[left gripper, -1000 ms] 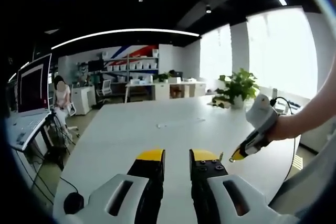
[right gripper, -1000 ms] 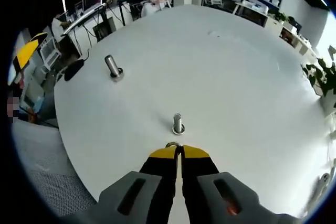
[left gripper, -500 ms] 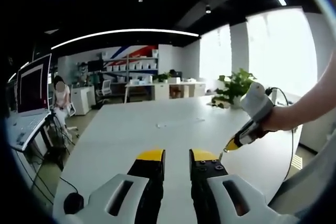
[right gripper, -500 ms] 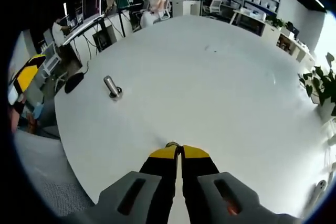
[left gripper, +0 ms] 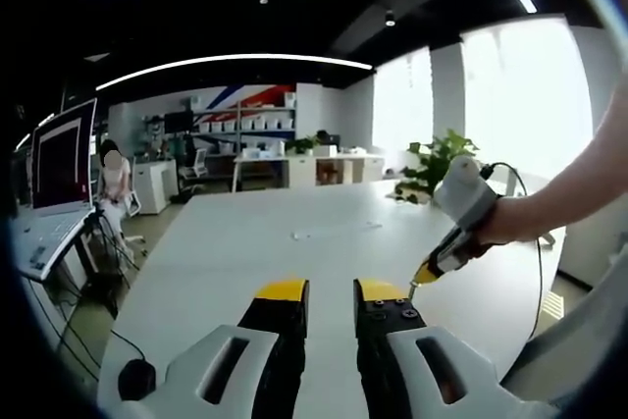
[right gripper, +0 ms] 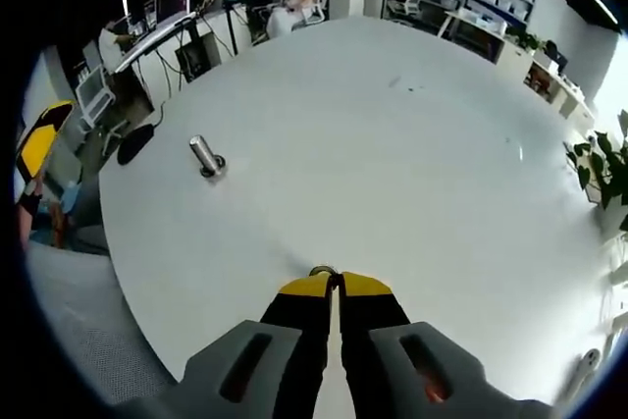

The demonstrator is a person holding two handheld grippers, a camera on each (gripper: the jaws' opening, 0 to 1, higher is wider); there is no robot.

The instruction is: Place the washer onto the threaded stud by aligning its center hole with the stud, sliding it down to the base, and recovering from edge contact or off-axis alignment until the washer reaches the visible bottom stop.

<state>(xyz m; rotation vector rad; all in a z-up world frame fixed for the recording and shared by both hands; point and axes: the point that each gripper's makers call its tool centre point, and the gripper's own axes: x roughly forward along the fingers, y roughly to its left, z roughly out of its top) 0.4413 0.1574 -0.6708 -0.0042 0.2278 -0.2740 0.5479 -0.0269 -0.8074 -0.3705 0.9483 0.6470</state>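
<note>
My right gripper (right gripper: 339, 282), two yellow-tipped black jaws, is pinching a small metal ring washer (right gripper: 321, 270), whose rim just peeks above the pressed-together tips. A second ago a short threaded metal stud stood on the round white table (right gripper: 422, 164) just beyond those tips; now it has dropped out of the right gripper view, so I judge I have carried the washer over it or lifted away, and the alignment cannot be checked. A second upright metal stud (right gripper: 205, 156) stands well apart, toward the table's left edge. My left gripper (left gripper: 332, 293) hovers idle with its jaws slightly spread, holding nothing. In the left gripper view my right gripper (left gripper: 429, 273) has drifted left, tips down toward the table. The washer's hole is hidden behind my jaws.
</note>
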